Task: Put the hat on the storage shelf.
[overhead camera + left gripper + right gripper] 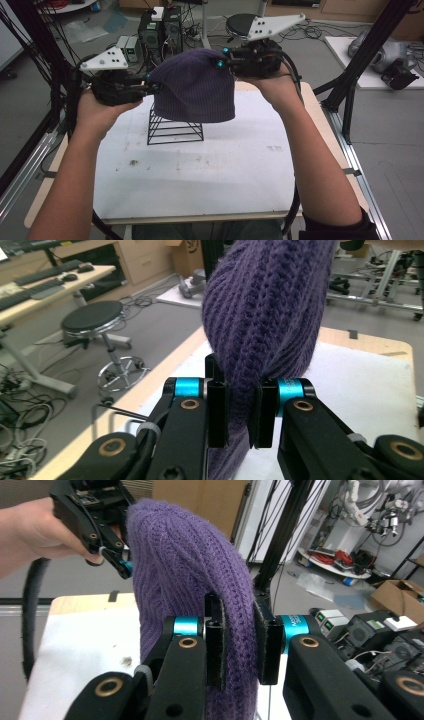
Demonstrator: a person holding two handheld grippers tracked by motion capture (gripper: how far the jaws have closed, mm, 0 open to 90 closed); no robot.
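Note:
A purple knitted hat [195, 87] hangs in the air above a black wire stand [175, 129], held from both sides. My left gripper [154, 86] is shut on the hat's left edge; in the left gripper view the knit [265, 315] is pinched between the jaws of that gripper [241, 412]. My right gripper [222, 59] is shut on the hat's upper right edge, and in the right gripper view the hat [185, 575] is squeezed between the pads of this gripper [240, 642]. The left gripper [117, 555] also appears there, at the hat's far edge.
The wire stand sits on a white mat [210, 165] over a wooden table [320, 125]. Black frame posts [360, 65] stand to the right and left. A stool [95, 320], cables and computer boxes [160, 30] lie on the floor beyond the table.

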